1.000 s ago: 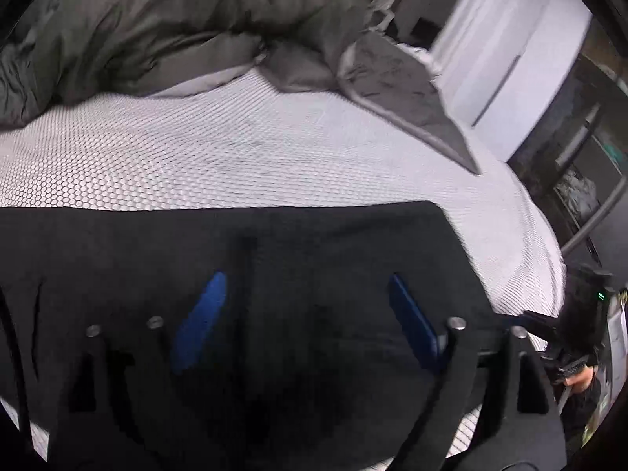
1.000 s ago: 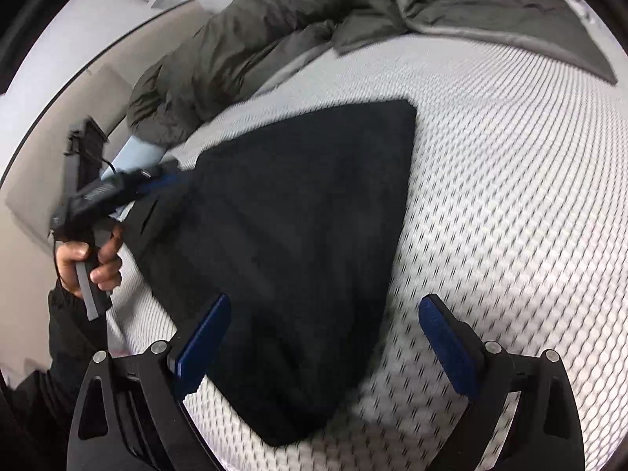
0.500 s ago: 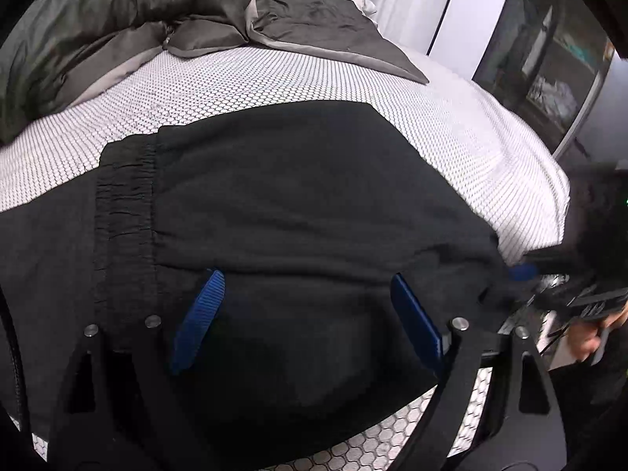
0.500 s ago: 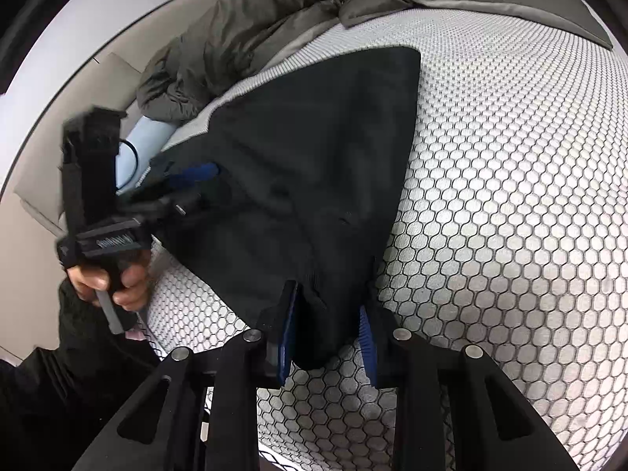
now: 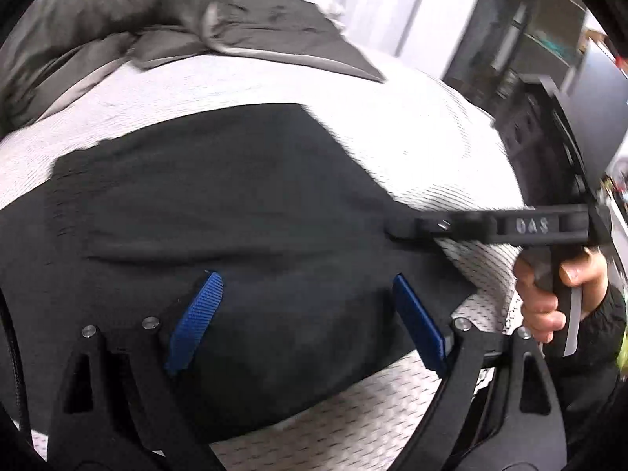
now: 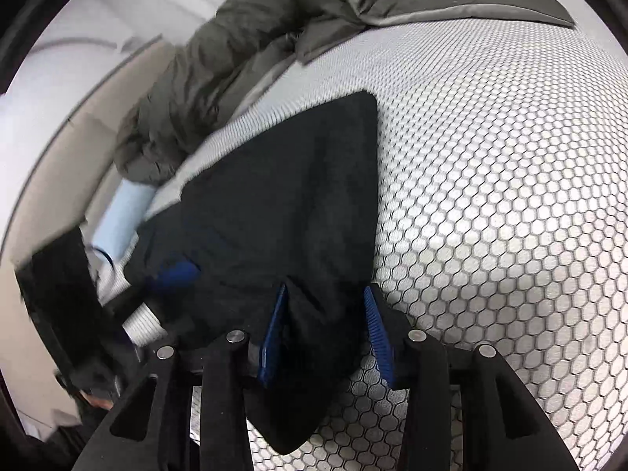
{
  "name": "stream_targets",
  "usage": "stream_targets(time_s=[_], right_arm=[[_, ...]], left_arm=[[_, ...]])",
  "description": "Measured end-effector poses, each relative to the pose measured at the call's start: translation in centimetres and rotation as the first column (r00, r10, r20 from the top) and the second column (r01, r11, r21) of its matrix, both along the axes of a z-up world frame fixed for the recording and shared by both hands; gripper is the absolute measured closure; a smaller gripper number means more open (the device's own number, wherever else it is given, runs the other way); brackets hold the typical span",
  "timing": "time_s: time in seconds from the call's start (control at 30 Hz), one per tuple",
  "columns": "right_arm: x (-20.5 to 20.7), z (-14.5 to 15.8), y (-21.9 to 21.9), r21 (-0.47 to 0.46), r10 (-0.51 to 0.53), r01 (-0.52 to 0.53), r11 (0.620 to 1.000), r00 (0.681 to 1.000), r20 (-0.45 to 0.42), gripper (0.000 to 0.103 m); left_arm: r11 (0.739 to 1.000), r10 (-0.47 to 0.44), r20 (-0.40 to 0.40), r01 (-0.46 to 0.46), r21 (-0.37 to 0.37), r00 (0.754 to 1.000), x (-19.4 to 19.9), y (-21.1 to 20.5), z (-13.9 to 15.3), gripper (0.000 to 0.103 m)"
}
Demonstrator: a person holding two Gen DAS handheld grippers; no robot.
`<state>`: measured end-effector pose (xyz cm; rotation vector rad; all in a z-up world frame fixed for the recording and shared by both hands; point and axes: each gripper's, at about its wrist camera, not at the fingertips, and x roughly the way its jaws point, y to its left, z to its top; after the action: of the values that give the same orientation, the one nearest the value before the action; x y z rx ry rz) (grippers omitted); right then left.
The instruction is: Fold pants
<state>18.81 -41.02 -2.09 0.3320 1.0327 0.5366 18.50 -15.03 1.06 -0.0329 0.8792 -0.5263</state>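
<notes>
The black pants (image 5: pixel 235 204) fill the middle of the frame, lying on the white bed (image 5: pixel 431 149). The left gripper (image 5: pixel 310 318) stands wide open low in the frame. At the right, a hand (image 5: pixel 557 294) holds the right gripper (image 5: pixel 396 229) at the edge of the pants.

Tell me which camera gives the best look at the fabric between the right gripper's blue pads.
The right wrist view: the right gripper straddles a bunched corner of the black pants between its blue pads. The left wrist view shows that gripper from the side, blurred, its tip at the pants' edge.
</notes>
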Motion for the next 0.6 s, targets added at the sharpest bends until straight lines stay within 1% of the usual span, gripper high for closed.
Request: stream_targets(time_s=[0.07, 0.17, 0.2, 0.23, 0.27, 0.33, 0.37, 0.43, 0.5, 0.6], right_arm=[[-0.3, 0.0, -0.8, 0.022, -0.014, 0.014, 1.0, 1.0, -0.004, 0.061], [-0.1, -0.4, -1.0, 0.043, -0.016, 0.017, 0.999, 0.999, -0.028, 0.061], [0.0, -0.6, -1.3, 0.055, -0.011, 0.013, 0.998, 0.999, -0.041, 0.061], [0.1, -0.6, -1.8, 0.075, -0.01, 0.014, 0.997, 0.999, -0.054, 0.061], [0.8, -0.6, -1.3, 0.093, -0.017, 0.023, 0.995, 0.998, -0.057, 0.061], [1.6, -0.5, -0.6, 0.109, -0.041, 0.047, 0.993, 0.998, -0.057, 0.059], [2.1, -0.7, -0.4, 0.087, -0.041, 0.046, 0.995, 0.997, -0.062, 0.059], [3.1, -1.3, 0.7, 0.038, 0.006, -0.002, 0.999, 0.996, -0.085, 0.059], [4.1, -1.2, 1.9, 0.006, 0.037, -0.037, 0.999, 0.997, -0.06, 0.06], [6.3, -1.1, 2.6, -0.015, 0.026, -0.027, 1.0, 0.999, -0.028, 0.066]], left_arm=[[0.999, -0.024, 0.004, 0.024, 0.021, 1.0, -0.3, -2.0, -0.4, 0.016], [0.999, -0.042, -0.016, 0.043, 0.01, 0.999, -0.5, -3.6, -1.6, 0.016], [0.999, -0.051, -0.021, 0.051, 0.017, 0.999, -0.6, -3.9, -1.9, 0.016], [0.997, -0.063, -0.019, 0.064, 0.037, 0.998, -0.9, -4.3, -2.3, 0.015], [0.995, -0.074, -0.011, 0.075, 0.06, 0.997, -1.1, -4.7, -2.5, 0.014], [0.994, -0.084, -0.005, 0.084, 0.074, 0.996, -1.4, -5.0, -2.9, 0.011], [0.993, -0.086, -0.01, 0.087, 0.074, 0.996, -1.5, -5.1, -3.1, 0.01], [0.993, -0.089, -0.018, 0.09, 0.076, 0.996, -1.5, -5.3, -3.4, 0.009], [0.992, -0.095, -0.019, 0.097, 0.079, 0.995, -1.4, -5.6, -3.6, 0.007], [0.99, -0.108, -0.015, 0.109, 0.09, 0.994, -1.4, -5.8, -3.8, 0.006]])
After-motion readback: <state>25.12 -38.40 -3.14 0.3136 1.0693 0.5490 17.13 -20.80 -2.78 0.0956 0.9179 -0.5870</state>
